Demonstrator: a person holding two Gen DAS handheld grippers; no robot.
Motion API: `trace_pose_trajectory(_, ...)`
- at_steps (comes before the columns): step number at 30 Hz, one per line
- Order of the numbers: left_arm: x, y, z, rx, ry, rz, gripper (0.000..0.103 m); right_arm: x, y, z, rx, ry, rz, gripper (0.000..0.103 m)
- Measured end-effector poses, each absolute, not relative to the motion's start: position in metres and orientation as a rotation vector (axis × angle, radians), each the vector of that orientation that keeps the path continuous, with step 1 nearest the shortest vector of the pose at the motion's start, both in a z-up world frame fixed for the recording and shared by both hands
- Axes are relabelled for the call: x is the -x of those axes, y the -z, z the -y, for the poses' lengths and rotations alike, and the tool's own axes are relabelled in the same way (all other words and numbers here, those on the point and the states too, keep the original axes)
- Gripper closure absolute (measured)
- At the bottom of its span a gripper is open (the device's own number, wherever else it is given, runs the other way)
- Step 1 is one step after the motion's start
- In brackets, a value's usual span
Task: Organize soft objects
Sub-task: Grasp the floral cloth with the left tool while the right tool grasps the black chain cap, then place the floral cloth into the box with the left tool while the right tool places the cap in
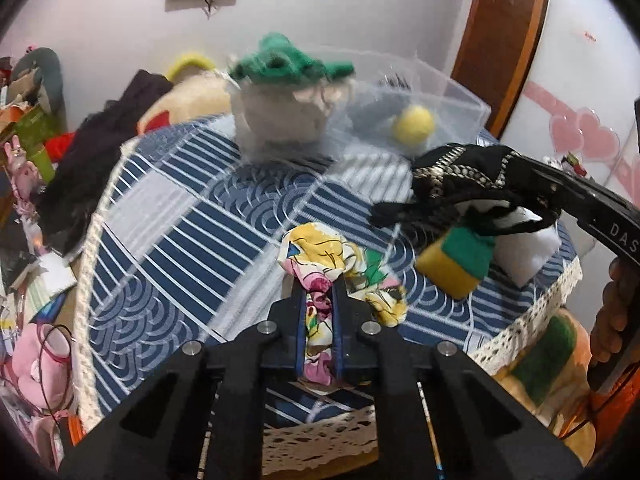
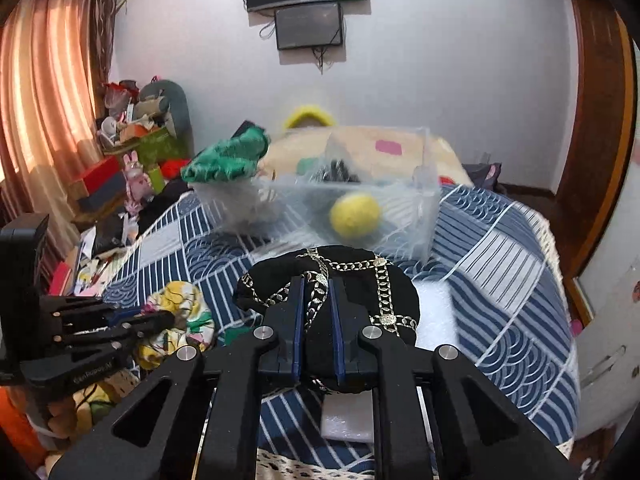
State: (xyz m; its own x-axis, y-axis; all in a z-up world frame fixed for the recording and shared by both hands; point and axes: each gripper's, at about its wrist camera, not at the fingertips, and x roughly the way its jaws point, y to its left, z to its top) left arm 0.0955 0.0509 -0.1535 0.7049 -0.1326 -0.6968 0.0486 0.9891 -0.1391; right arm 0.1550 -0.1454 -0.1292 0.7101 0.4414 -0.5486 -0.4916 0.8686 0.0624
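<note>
My left gripper (image 1: 318, 280) is shut on a floral cloth (image 1: 320, 256) and holds it over the blue patterned table cover (image 1: 180, 240). My right gripper (image 2: 316, 280) is shut on a black cloth with gold chain print (image 2: 348, 276); it also shows in the left wrist view (image 1: 452, 176), above a yellow and green sponge (image 1: 452, 268). A clear plastic bin (image 2: 400, 200) stands at the far side of the table. It holds a yellow ball (image 2: 354, 210) and a white plush with a green knitted piece (image 1: 288, 64) on top.
White foam pieces (image 1: 528, 256) lie on the table at the right, one also under my right gripper (image 2: 348, 420). Clutter, plush toys and boxes (image 2: 136, 148) fill the floor at the left. A wooden door frame (image 1: 500, 40) stands at the right.
</note>
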Motion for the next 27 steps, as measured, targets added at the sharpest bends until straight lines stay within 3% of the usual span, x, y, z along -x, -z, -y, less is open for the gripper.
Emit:
trace_pose_trajectory(16,-0.117,0.068,-0.075,0.137,0.08,-0.578,0.093,-0.157,0.074,0.165,0.055,-0.469,-0.41,0.092)
trace_pose_trajectory(27,-0.164,0.038,-0.073,0.101,0.078,-0.519,0.093,-0.188,0.041,0.149,0.066,-0.452,-0.3,0.092)
